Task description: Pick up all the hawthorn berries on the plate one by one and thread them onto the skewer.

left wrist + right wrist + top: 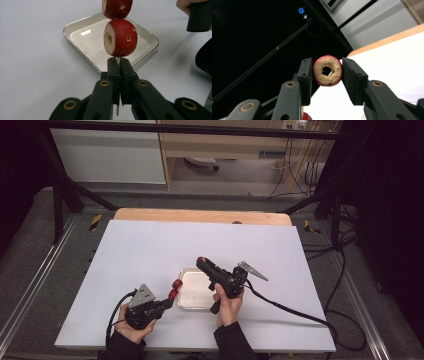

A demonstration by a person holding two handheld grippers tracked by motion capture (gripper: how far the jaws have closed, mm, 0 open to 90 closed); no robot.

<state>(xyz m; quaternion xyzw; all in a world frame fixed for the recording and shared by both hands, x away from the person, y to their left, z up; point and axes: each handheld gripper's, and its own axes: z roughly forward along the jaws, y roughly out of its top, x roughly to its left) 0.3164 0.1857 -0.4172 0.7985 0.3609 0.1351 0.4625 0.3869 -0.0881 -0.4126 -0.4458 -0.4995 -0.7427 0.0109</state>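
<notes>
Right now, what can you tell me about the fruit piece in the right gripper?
The fruit piece is a round, cored ring: red speckled skin, pale tan flesh, a hole through its middle. The right gripper pinches it by its skin on both sides and holds it in the air above the white table, cut face toward the gripper's camera.

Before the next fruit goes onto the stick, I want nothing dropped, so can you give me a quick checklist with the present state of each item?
1. Left gripper shut on the thin wooden skewer: ok.
2. Two red cored hawthorn fruits seated on the skewer: ok.
3. Right gripper clamped on the third red cored fruit: ok.
4. Third fruit's core hole open and facing out: ok.
5. Hole lined up with skewer tip: cannot tell.
6. Shallow metal tray beneath to catch a drop: ok.
</notes>
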